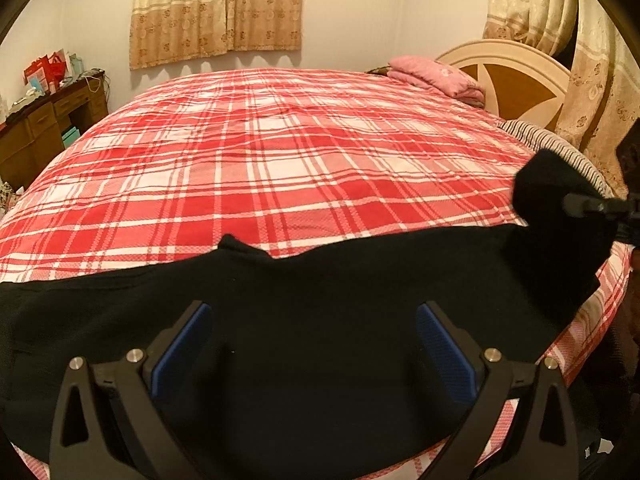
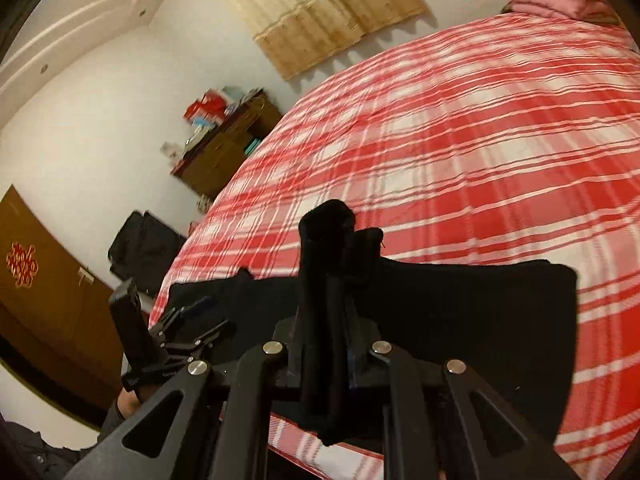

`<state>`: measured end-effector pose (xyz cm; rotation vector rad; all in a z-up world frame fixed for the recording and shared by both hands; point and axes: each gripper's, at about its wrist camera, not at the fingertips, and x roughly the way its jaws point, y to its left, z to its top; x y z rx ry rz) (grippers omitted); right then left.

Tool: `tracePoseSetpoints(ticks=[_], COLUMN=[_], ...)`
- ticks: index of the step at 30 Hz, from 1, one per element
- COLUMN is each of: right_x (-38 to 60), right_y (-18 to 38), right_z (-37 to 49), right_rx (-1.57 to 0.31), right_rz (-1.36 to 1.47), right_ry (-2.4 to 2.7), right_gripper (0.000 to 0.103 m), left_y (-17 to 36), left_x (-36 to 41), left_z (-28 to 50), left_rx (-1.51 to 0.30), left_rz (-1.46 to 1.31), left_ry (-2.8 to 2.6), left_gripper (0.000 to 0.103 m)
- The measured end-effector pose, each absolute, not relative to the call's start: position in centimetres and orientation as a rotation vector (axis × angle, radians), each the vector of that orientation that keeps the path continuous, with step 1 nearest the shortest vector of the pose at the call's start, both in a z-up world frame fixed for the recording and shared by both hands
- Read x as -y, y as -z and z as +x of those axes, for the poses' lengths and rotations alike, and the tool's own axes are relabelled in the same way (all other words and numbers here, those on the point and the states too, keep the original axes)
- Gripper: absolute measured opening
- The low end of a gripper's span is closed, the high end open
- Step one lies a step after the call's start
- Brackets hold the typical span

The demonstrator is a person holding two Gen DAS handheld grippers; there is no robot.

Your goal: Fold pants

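Black pants lie along the near edge of a bed with a red and white plaid cover. My left gripper is open, its blue pads spread just above the pants. My right gripper is shut on a bunched end of the pants and holds it lifted off the bed; the rest of the pants lies flat beyond. The lifted end and the right gripper's tip show at the right of the left wrist view. The left gripper shows at the left of the right wrist view.
A pink folded quilt and a striped pillow lie by the headboard. A wooden desk with red boxes stands left of the bed. A black bag and a brown door are beyond the bed's foot.
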<state>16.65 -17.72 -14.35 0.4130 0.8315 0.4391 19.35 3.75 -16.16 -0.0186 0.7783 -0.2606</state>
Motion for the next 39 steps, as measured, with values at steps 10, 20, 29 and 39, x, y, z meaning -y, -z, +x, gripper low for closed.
tracePoseSetpoints(ticks=[10, 20, 29, 39], right_x=[13.7, 16.9, 22.2, 24.8], right_y=[19.8, 18.1, 19.1, 16.6], right_z=[18.7, 15.6, 14.3, 12.5], right_rx=[-0.988, -0.923, -0.826, -0.639], right_rz=[0.29, 0.328, 0.486, 0.517], right_ry=[-0.474, -0.551, -0.47, -0.441], right_gripper=[0.015, 0.056, 0.056, 0.056], left_y=[16.2, 16.5, 17.1, 17.8], left_x=[-2.7, 0.9, 7.0, 8.6], left_z=[18.9, 18.7, 20.4, 21.2], left_rx=[-0.775, -0.801, -0.843, -0.896], left_rz=[-0.028, -0.051, 0.003, 0.019], left_ry=[0.312, 0.446, 0.589, 0.641], left_gripper=[0.103, 0.103, 0.081, 0.018])
